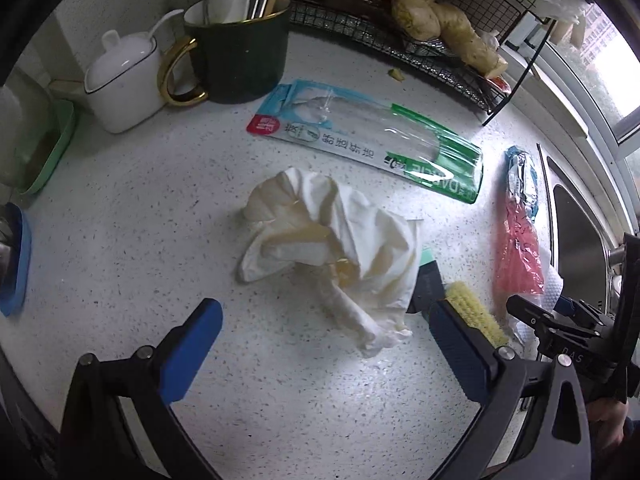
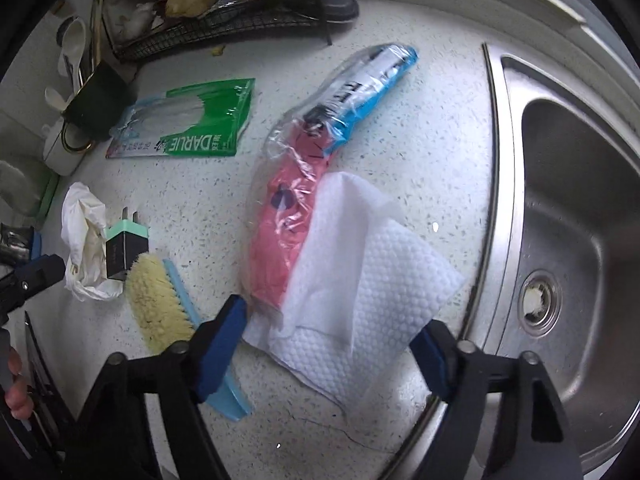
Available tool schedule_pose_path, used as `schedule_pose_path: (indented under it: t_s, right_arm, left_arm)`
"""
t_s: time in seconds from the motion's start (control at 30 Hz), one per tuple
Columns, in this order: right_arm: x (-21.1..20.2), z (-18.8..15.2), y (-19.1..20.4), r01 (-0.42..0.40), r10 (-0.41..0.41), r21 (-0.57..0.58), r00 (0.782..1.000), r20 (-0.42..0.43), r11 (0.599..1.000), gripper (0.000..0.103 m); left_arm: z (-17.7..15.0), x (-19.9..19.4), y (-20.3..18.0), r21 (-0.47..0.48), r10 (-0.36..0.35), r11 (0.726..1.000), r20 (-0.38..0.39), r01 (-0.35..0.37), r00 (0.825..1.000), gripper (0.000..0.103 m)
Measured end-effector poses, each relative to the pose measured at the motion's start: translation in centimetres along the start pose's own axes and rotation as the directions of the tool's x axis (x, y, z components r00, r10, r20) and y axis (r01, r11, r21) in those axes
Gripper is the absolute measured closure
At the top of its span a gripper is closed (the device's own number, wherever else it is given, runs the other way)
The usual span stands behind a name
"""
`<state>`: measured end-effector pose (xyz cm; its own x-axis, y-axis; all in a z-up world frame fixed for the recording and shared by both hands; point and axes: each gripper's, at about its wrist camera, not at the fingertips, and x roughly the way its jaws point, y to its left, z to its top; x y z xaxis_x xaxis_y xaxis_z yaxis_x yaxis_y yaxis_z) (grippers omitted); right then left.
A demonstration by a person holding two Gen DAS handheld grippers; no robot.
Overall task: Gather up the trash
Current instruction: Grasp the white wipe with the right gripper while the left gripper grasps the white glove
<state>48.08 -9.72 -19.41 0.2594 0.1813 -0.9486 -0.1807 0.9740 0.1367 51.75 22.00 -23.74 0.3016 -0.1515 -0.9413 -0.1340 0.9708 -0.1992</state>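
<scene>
A crumpled, yellow-stained tissue (image 1: 332,240) lies on the speckled counter (image 1: 160,208), just ahead of my left gripper (image 1: 326,344). That gripper is open, and the tissue's near tail reaches between its blue pads. In the right wrist view a white textured wipe (image 2: 360,280) lies flat between the fingers of my right gripper (image 2: 326,354). Its pads stand at the wipe's edges without squeezing it. The wipe overlaps a red and blue plastic wrapper (image 2: 300,168). An empty green toothbrush package (image 2: 188,124) lies further back.
A yellow-bristled brush (image 2: 160,304) and a black plug adapter (image 2: 124,248) sit between the tissue and the wipe. The steel sink (image 2: 568,200) is at the right. Behind are a wire rack (image 1: 400,44) with ginger, a dark mug (image 1: 240,52) of utensils and a white pot (image 1: 120,76).
</scene>
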Motion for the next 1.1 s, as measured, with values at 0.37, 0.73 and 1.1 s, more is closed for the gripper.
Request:
schedule_pose_path:
  t_s: [0.37,0.73,1.1]
  right_arm:
    - [-0.8,-0.5,1.3,0.005,-0.005,-0.021,1.0,0.02,1.0,0.094]
    - [-5.0,-1.7,1.3,-0.081,0.082,-0.028,0.995,0.062,0.996,0.094]
    - [-3.2,-2.8,0.7,-0.083,0.082,-0.022,0.996,-0.021,0.996,0.093]
  left_arm:
    - [0.8,0.5,0.7,-0.015,-0.043,0.999,-0.013,0.042,0.999,0.001]
    - [1.9,2.5,0.1,0.013,-0.044,0.999,-0.016,0.044,0.999,0.001]
    - [2.8,3.2,0.2,0.028,-0.08,0.996,-0.012,0.08,0.997,0.077]
